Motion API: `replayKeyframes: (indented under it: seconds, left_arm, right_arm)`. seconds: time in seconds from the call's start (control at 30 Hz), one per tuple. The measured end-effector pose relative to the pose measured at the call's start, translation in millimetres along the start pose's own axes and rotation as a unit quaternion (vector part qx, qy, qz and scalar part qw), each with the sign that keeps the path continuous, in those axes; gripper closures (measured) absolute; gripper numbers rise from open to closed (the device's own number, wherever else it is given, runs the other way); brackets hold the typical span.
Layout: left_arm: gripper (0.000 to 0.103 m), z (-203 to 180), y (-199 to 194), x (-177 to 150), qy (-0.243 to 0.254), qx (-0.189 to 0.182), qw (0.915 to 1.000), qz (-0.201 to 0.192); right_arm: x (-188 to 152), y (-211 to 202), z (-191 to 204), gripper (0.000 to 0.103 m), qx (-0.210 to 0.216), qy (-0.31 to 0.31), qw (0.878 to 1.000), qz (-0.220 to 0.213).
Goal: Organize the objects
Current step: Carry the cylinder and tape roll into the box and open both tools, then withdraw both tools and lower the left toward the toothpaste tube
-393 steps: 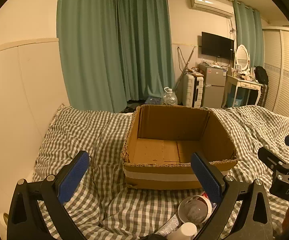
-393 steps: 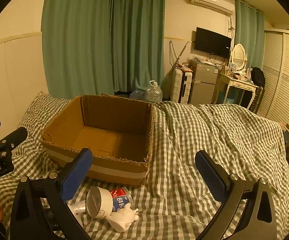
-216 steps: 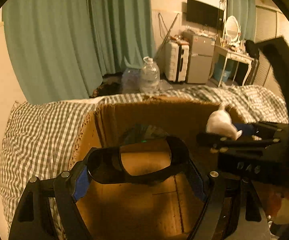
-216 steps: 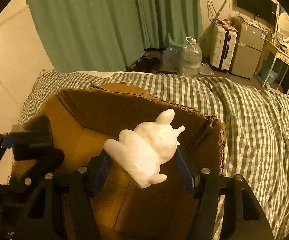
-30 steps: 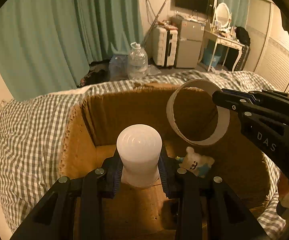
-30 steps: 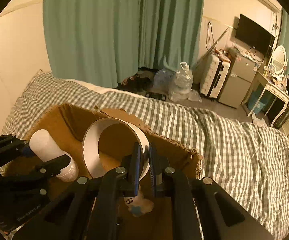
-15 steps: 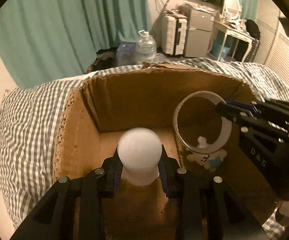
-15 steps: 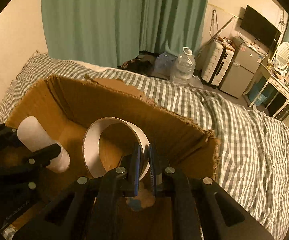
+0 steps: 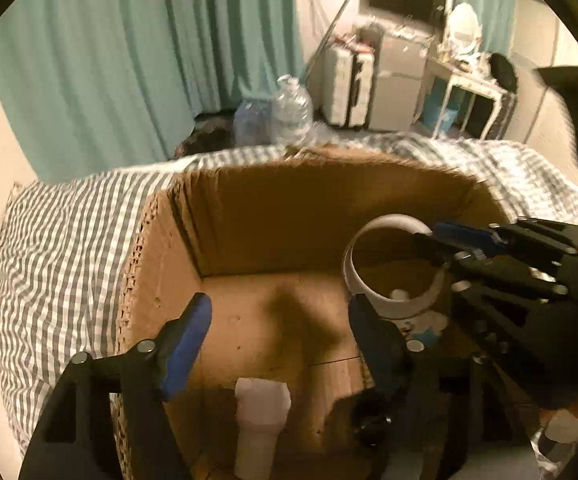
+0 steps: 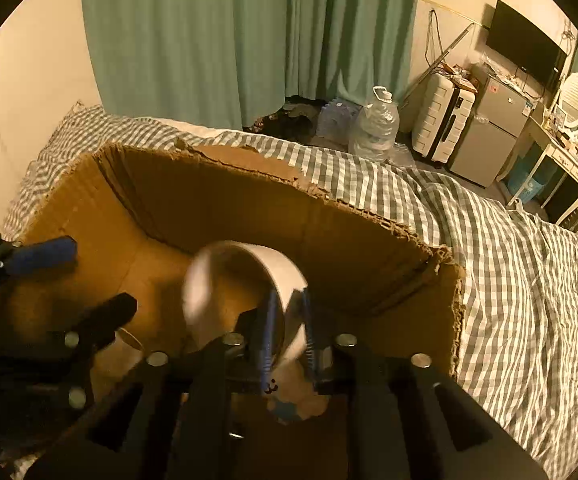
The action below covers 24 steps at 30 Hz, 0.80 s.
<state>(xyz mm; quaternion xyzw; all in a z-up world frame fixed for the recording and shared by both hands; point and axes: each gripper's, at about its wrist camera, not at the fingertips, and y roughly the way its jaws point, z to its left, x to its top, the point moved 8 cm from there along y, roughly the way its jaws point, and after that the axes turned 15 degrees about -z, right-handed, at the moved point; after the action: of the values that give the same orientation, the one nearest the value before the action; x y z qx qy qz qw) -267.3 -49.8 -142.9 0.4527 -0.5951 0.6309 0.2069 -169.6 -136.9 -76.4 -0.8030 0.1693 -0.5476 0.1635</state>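
While both claws hang over the cardboard box [image 9: 161, 240] on the bed [image 10: 509, 264] | step: dropping items in | right gripper [image 10: 287, 336] clamped on tape roll [image 10: 245, 300] above toy [image 9: 423, 326] | left gripper [image 9: 279, 330] open, bottle [image 9: 263, 420] below | next: release roll.

A checked bedspread [image 10: 509, 264] covers the bed. Beyond the bed's far edge hang green curtains [image 10: 217, 40]; a large clear water bottle [image 10: 375, 126] stands on the floor there, with a white suitcase [image 10: 443, 120], a grey fridge [image 10: 489, 128] and a wall television [image 10: 523, 46] further right.
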Motion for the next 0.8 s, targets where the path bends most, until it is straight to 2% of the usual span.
replayKeyframes:
  seconds: [0.13,0.23,0.5,0.57,0.7,0.8]
  left_arm:
    - [0.018,-4,-21,5,0.006,-0.006,0.9998,-0.020]
    - [0.013,-4,-42,11,0.008,-0.003,0.9993,-0.035]
    - [0.004,8,-120,31,-0.019,0.020,0.9950,-0.096]
    - [0.004,8,-138,36,-0.016,0.031,0.9936,-0.107]
    - [0.002,7,-179,42,-0.026,0.027,0.9925,-0.116]
    - [0.001,7,-210,42,-0.032,0.030,0.9903,-0.132]
  right_arm:
    - [4,-15,-6,0.060,-0.014,0.016,1.000,-0.010]
    - [16,-37,-8,0.042,-0.009,0.038,0.999,-0.035]
    - [44,-120,2,0.039,-0.026,0.043,0.994,-0.093]
    - [48,-149,8,0.031,-0.025,0.045,0.993,-0.110]
    - [56,-199,19,0.027,-0.018,0.050,0.989,-0.141]
    - [56,-236,27,0.020,-0.017,0.052,0.986,-0.157]
